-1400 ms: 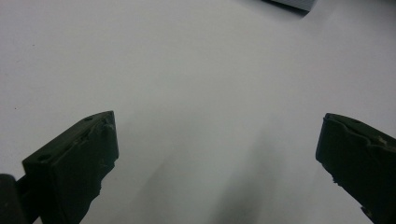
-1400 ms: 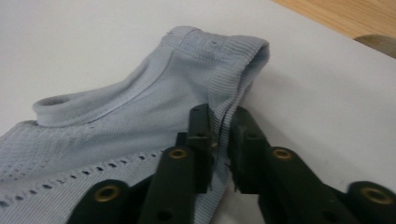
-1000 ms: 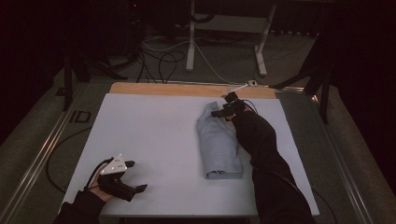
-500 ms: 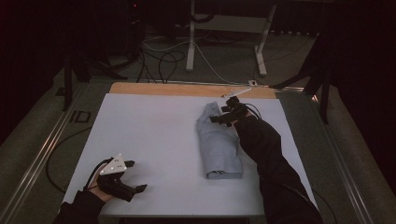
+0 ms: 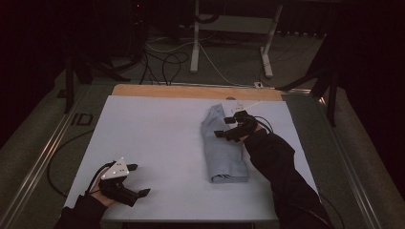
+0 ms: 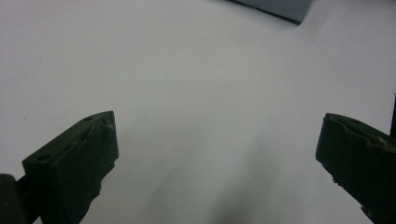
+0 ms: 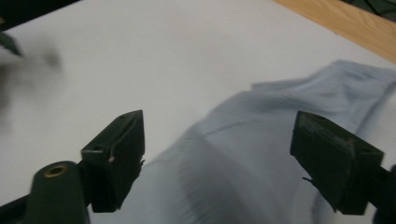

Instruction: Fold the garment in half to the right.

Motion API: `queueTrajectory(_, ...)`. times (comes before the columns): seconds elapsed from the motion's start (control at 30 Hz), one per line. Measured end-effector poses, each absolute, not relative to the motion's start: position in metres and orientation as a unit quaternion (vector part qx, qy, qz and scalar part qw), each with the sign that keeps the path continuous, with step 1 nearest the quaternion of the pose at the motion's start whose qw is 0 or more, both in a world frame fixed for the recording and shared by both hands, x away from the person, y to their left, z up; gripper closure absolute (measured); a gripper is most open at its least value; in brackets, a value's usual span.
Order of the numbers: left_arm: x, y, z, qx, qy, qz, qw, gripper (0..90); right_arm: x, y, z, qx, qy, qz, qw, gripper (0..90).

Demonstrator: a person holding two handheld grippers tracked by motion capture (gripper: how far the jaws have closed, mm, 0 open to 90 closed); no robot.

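Observation:
A pale blue folded cloth [image 5: 221, 150] lies lengthwise on the white table cover [image 5: 157, 138], right of centre. My right gripper [image 5: 224, 128] hovers over the cloth's far half, jaws wide open and holding nothing. Its own view looks down on the cloth [image 7: 261, 154] between the open jaws of the right gripper [image 7: 217, 140]. At the near left corner my left gripper [image 5: 139, 180] rests low over bare cover, also open and empty. Between the spread jaws of the left gripper [image 6: 215, 140] the left gripper view has plain white surface, with a corner of the cloth [image 6: 280, 7] at the top edge.
A strip of bare wood [image 5: 191, 90] runs along the table's far edge. Beyond it on the floor are cables [image 5: 167, 62] and a white stand's legs [image 5: 196, 43]. Metal rails [image 5: 43, 157] flank the table on both sides.
My right gripper has drawn back toward me along the cloth, from its far end to over its upper middle. The left gripper has stayed put.

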State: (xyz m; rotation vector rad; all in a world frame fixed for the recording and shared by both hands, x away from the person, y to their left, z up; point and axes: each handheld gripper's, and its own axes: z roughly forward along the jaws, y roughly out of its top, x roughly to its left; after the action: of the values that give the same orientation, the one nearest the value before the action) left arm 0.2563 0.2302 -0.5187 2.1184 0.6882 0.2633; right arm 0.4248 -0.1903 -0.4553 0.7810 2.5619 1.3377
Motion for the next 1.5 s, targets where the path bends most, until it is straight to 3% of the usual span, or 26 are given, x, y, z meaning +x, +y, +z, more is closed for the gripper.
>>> queueTrajectory(0.1,0.256,0.230,-0.519,0.851,0.275,0.105,0.434,0.5,0.416,-0.189,-0.450,0.251,0.850,0.458,0.070,16.5)
queueTrajectory(0.23,0.256,0.230,-0.519,0.851,0.275,0.105,0.435,0.6,0.404,-0.187,-0.445,0.227,0.857,0.456,0.076,26.2)
queueTrajectory(0.47,0.256,0.230,-0.519,0.852,0.274,0.106,0.434,0.5,0.374,-0.179,-0.439,0.177,0.862,0.467,0.090,55.2)
queueTrajectory(0.77,0.256,0.230,-0.520,0.853,0.272,0.105,0.433,0.5,0.358,-0.176,-0.455,0.140,0.884,0.440,0.076,75.7)
queueTrajectory(0.83,0.256,0.229,-0.520,0.853,0.271,0.105,0.433,0.5,0.356,-0.178,-0.463,0.130,0.894,0.424,0.067,89.7)
queueTrajectory(1.5,0.255,0.228,-0.520,0.854,0.271,0.104,0.432,0.5,0.348,-0.186,-0.519,0.119,0.925,0.359,0.021,90.0)
